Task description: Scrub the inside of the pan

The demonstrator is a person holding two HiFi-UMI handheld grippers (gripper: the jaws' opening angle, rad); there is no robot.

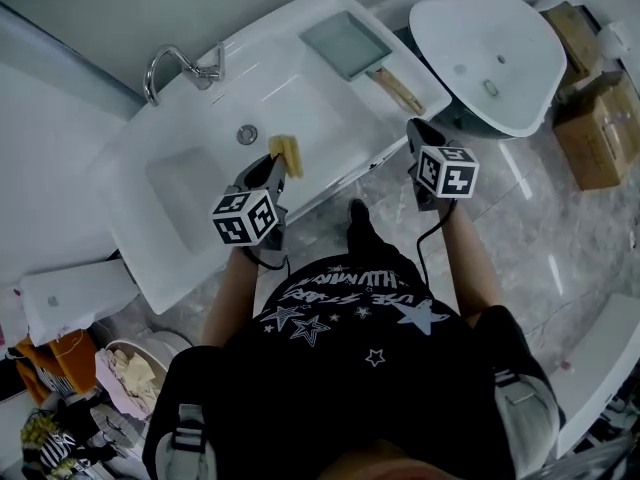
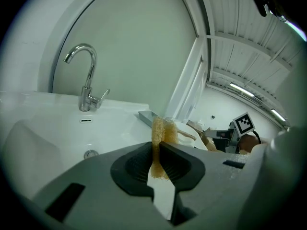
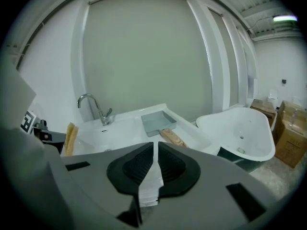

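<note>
One sponge (image 1: 288, 154) clamped in left hand-held gripper (image 2: 157, 150), right hand-held gripper (image 3: 154, 150) closed, one pan (image 1: 345, 43).

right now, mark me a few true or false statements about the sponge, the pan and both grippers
1. The left gripper is clamped on a yellow sponge. True.
2. The pan sits down in the basin. False: it rests on the flat sink top beside the basin, its wooden handle pointing toward the person.
3. The right gripper is shut and empty. True.
4. The sponge is touching the pan. False: it is held over the basin, well apart from the pan.
5. Water is running from the tap. False: no stream shows.
</note>
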